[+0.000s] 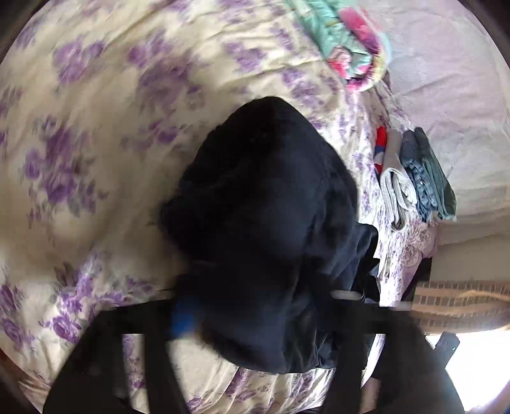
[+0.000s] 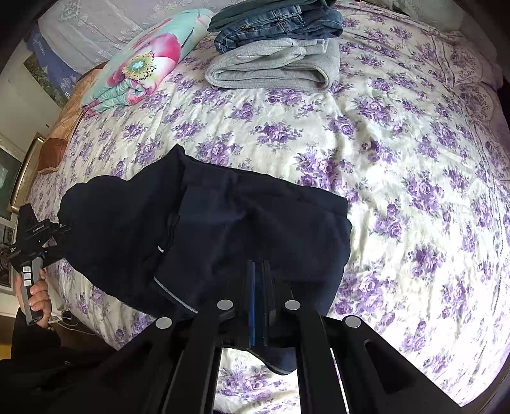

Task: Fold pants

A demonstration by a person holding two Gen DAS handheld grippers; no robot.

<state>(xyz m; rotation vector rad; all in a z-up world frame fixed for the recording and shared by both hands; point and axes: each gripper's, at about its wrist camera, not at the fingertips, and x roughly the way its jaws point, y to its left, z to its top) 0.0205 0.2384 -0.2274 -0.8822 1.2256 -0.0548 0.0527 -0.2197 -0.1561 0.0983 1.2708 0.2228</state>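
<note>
Right gripper (image 2: 258, 286) fingers pinch dark pants (image 2: 223, 223) over floral bedspread (image 2: 398, 159).

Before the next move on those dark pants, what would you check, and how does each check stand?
1. Right gripper pinching the dark pants: ok, jaws closed on the cloth.
2. Left gripper has a grip: cannot tell; the left wrist view is blurred, with cloth bunched between its fingers.
3. Pants lying flat: not ok, they are rumpled and partly lifted.
4. Free bedspread for the fold: ok.
5. Folded stack, grey sweatpants under jeans, kept apart: ok.
</note>
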